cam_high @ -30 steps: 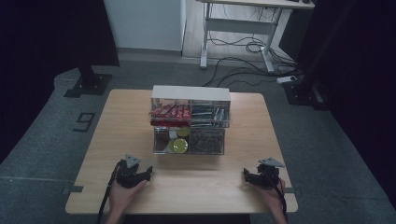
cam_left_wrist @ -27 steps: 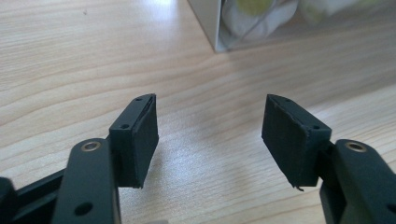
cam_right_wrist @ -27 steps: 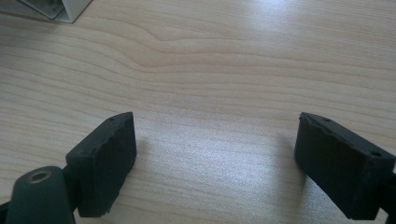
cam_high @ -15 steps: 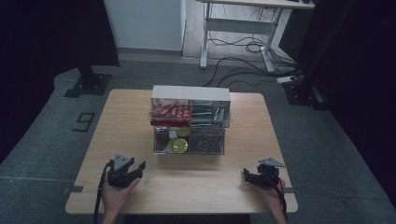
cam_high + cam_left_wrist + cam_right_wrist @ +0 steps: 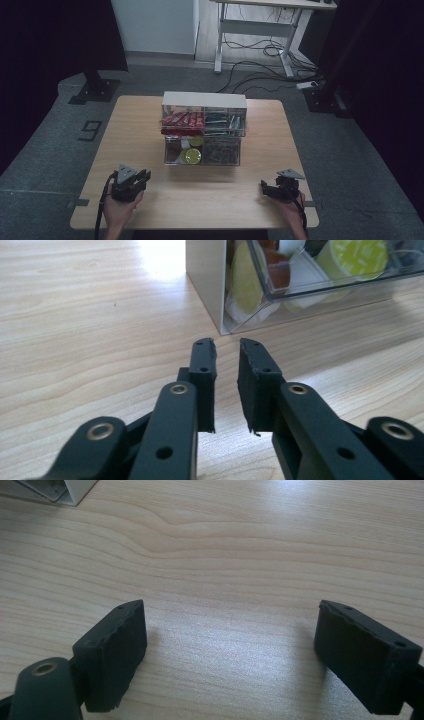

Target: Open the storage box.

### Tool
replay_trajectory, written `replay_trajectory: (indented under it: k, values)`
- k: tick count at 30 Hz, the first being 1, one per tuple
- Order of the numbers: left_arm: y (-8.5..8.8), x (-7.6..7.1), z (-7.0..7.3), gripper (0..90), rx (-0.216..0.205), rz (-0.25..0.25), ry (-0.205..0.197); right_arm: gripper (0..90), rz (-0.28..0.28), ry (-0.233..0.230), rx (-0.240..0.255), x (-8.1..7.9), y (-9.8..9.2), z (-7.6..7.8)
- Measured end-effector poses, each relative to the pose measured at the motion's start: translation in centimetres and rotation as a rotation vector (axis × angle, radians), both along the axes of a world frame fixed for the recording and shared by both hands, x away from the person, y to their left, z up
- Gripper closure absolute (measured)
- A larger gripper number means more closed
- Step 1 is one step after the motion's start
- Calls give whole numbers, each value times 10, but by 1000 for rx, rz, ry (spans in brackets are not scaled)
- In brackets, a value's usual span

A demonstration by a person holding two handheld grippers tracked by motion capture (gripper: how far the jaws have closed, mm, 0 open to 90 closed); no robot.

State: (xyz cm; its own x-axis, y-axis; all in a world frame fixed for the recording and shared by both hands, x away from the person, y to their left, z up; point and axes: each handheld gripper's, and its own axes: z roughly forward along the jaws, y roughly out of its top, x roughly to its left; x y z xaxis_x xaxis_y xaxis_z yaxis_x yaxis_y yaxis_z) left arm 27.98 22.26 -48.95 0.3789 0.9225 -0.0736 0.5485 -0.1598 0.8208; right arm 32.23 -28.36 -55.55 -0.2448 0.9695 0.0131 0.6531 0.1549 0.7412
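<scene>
black left gripper (image 5: 131, 184) near front-left corner of tabletop (image 5: 210, 200), jaws narrow, just been closing, small gap, nothing between. right gripper (image 5: 276, 189) near front-right corner, jaws wide over bare wood, nothing held. clear drawer box (image 5: 204, 127) at tabletop middle toward far edge; lower drawer (image 5: 202, 151) holds green-lidded capsules (image 5: 191, 156).
</scene>
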Motion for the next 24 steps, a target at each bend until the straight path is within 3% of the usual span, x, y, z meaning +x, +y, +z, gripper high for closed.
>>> replay_trajectory:
  k: [13, 24]
  values:
    - [0, -6, 16, 899, -33, -10, 0, 140, -3, 0, 1, 0, 0, 0]
    - [-2, -8, 29, 900, -69, -51, -8, 148, -15, 0, 3, 0, -1, 0]
